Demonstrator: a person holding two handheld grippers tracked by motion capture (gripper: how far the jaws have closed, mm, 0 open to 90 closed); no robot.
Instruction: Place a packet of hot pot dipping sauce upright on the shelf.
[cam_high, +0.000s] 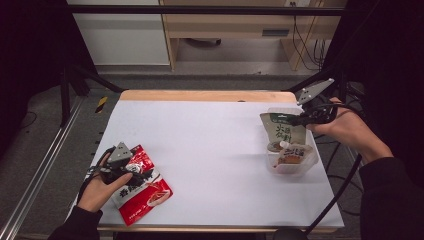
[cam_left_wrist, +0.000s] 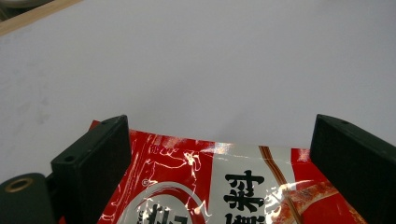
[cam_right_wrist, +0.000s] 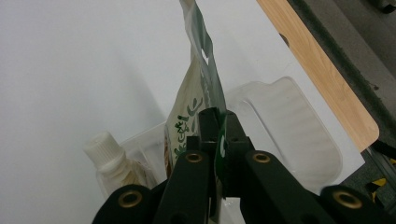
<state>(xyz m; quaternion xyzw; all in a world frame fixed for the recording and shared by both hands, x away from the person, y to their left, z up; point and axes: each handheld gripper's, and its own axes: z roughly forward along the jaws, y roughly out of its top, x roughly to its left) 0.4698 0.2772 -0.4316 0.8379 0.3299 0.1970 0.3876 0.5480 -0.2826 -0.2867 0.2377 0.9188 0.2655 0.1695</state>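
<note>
A red snack packet (cam_high: 145, 190) lies flat near the table's front left corner. My left gripper (cam_high: 131, 170) rests over its upper end. In the left gripper view the jaws stand wide apart, with the red packet (cam_left_wrist: 224, 186) flat between them and the left gripper (cam_left_wrist: 222, 122) open. At the right, my right gripper (cam_high: 299, 120) is shut on the top edge of a green and white pouch (cam_high: 281, 131). That pouch hangs upright over a clear plastic tray (cam_high: 309, 162). In the right gripper view the right gripper (cam_right_wrist: 218, 122) pinches the pouch (cam_right_wrist: 194, 93) by its edge.
A small spouted pouch with a white cap (cam_right_wrist: 105, 150) lies in the clear tray (cam_right_wrist: 294, 126), also visible as an orange pouch (cam_high: 292, 154) from above. The white table top (cam_high: 215, 150) ends in a wooden strip (cam_high: 205, 95) at the far side. Dark frame posts flank both sides.
</note>
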